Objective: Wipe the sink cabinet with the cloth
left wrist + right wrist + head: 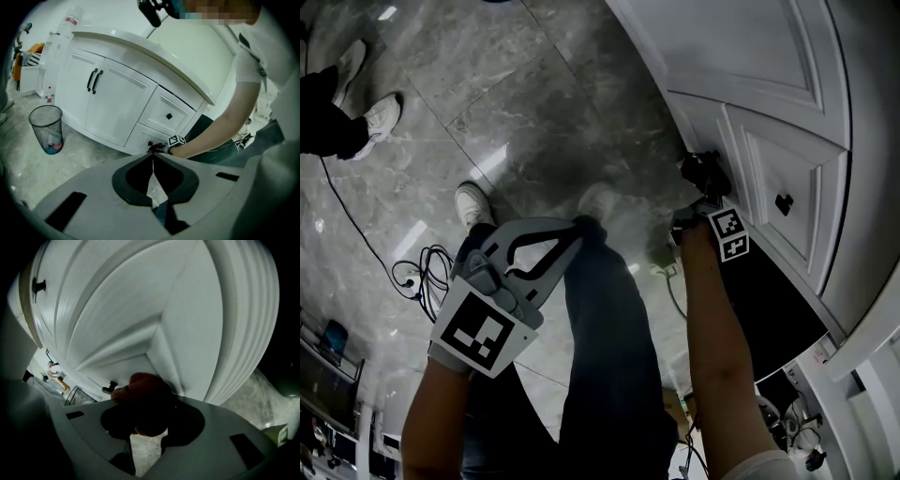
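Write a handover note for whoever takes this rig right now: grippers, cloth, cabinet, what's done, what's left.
Left gripper: fingers shut, empty, held off the cabinet above the floor.
Right gripper: shut on the dark red cloth, which is against the white sink cabinet low on its front, beside a black knob.
Done: wiping is under way; nothing shows how much is covered.
Left: probably the doors and the upper drawer front.
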Tool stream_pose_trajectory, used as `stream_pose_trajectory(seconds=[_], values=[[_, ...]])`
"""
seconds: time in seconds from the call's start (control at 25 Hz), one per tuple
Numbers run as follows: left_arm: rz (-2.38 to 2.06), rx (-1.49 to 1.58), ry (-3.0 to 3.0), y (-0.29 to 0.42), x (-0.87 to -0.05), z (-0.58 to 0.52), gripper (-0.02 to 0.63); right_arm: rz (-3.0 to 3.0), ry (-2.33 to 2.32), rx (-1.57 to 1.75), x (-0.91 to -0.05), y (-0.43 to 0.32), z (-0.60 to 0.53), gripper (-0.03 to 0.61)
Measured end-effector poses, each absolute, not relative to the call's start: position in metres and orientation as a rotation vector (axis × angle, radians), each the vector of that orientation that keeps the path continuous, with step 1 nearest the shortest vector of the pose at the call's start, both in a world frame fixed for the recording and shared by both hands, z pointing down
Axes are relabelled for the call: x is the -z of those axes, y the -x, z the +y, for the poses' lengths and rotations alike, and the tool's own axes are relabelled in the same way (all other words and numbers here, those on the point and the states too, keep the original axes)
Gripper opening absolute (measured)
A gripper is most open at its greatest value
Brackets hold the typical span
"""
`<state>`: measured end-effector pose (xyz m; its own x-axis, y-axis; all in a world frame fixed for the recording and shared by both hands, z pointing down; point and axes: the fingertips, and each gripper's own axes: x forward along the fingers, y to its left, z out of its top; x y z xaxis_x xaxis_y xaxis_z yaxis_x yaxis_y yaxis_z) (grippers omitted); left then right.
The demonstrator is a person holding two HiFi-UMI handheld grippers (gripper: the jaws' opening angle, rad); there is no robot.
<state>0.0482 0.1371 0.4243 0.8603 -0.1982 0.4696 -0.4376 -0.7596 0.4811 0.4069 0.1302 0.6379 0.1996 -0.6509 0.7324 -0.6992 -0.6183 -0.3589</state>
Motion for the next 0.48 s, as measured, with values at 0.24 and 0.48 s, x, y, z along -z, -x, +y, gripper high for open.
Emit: stream_pose_trajectory(seconds=[0.24,0.48], values=[[-0.425,-0.517,-2.452,-0.044,-0.405,0.142,0.012,-1.336,-2.429,-1.384,-0.609,-0.408,0.130,0.140],[-0.432,-0.512,-2.431,-0.026,-0.391,0.145,0.012,-1.315,-2.413,-1.344,-0.583,-0.408,0.132,0.140]])
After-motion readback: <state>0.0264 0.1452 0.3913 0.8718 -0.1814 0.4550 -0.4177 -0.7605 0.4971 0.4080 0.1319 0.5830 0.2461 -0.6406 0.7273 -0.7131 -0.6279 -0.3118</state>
